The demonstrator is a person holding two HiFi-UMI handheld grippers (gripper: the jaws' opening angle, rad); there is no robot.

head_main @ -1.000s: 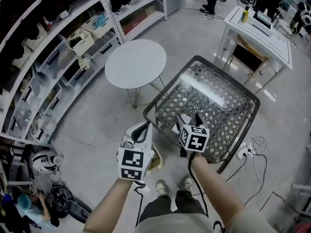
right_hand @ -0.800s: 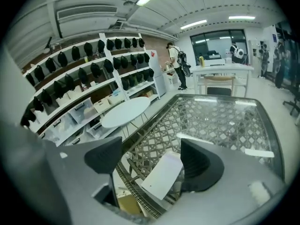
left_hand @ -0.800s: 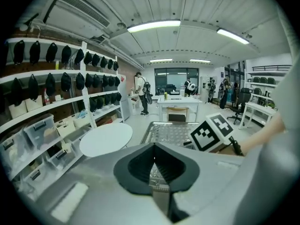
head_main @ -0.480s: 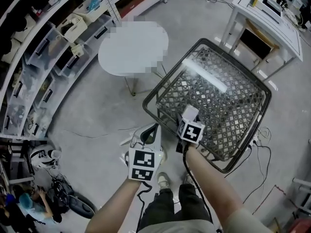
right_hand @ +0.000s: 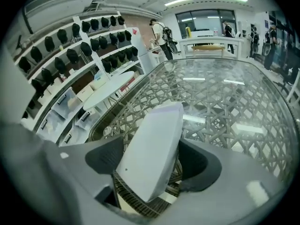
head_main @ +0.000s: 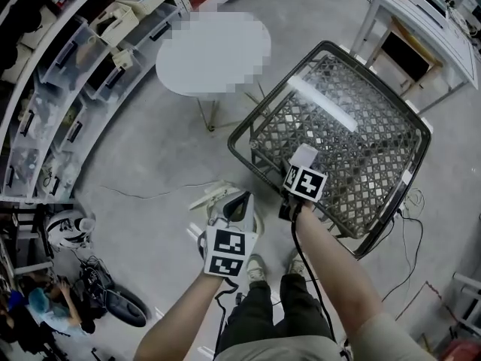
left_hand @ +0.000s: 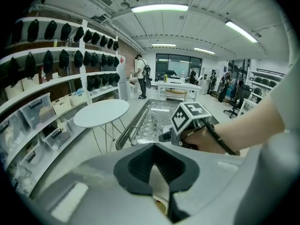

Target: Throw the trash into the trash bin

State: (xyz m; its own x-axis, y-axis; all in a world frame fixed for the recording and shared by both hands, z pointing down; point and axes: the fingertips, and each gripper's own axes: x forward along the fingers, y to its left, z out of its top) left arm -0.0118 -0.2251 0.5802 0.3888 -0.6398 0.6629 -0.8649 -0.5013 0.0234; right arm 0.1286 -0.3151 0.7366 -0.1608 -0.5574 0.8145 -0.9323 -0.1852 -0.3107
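Right gripper hangs over the near rim of the trash bin. Its jaws have just been closing, and they stand wide with a white box clamped between the two dark pads. The box sits tilted in the grip, its long end pointing toward the far side and leaning out over the bin's mesh, clear of the mesh below it.

Left gripper is lower and to the left, outside the bin and just beside its near-left rim, over the grey floor. Its jaws are pressed together on a thin cream scrap, which shows only as a narrow strip between the pads; what kind of scrap it is I cannot tell.

The bin is a large open wire-mesh basket with a dark rim, standing on the floor to the right of a round white table. Bright streaks of light lie across its mesh, and through that glare I cannot tell whether anything lies inside.

Along the left wall, shelves carry clear storage tubs and cream boxes; their contents are too small to read. A white desk stands at the far right.
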